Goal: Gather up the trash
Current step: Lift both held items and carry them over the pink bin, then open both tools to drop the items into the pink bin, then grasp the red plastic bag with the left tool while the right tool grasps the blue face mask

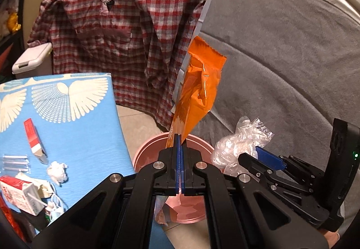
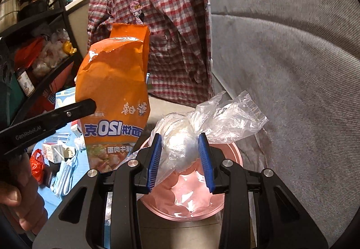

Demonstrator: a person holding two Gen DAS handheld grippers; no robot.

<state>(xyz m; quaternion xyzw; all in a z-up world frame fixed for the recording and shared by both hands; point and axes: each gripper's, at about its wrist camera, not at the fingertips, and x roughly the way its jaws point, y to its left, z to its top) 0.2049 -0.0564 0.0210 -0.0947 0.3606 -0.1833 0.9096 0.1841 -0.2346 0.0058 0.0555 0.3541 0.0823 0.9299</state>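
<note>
- The left gripper is clamping its blue pads tight together on an orange noodle wrapper; the wrapper is standing up and forward from the pads, and its lower end is hanging down between the gripper's arms.
- The right gripper is squeezing a crumpled clear plastic bag between its blue pads, which are standing partly apart around the wad; the bag's loose, twisted end is fanning out to the gripper's right.
- A pink bin with a pink liner is sitting on the floor directly below and just ahead of both grippers, its mouth lying open; both pieces of trash are hanging over it, above the rim.
- The two grippers are working close side by side, the wrapper just to the left of the bag, with little spare room between them.
- To the left gripper's left, the edge of a blue table is running right beside the bin's rim.
- More trash is lying on that table: a red and white wrapper, a wad of white tissue, a small milk carton and a face mask.
- Ahead, a red checked shirt is hanging down toward the floor behind the bin.
- To the right, a grey upholstered surface is crowding in close beside the bin, leaving a narrow strip of floor.
</note>
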